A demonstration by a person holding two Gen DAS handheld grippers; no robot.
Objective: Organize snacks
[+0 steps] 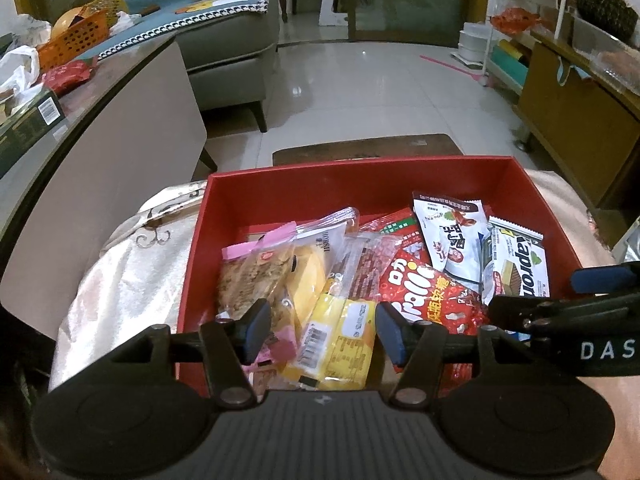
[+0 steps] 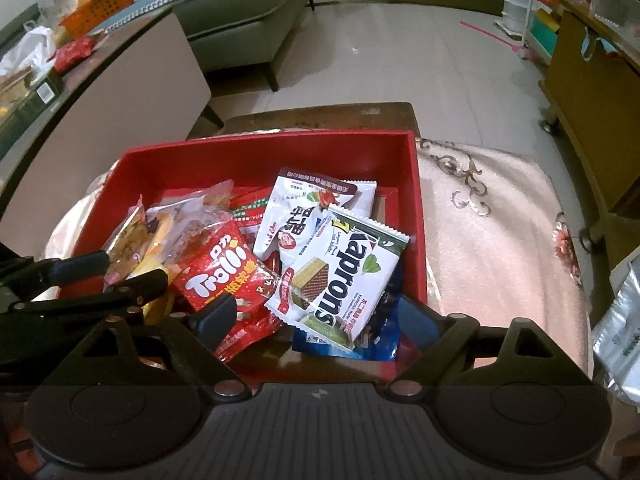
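Snacks (image 2: 340, 264) fill red box (image 2: 264, 152) on cloth (image 2: 492, 240).

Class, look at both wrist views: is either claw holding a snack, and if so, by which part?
Neither. The left claw stands open above the yellow packet; the right claw stands open around the Kaprons wafer pack, its pads clear of it.
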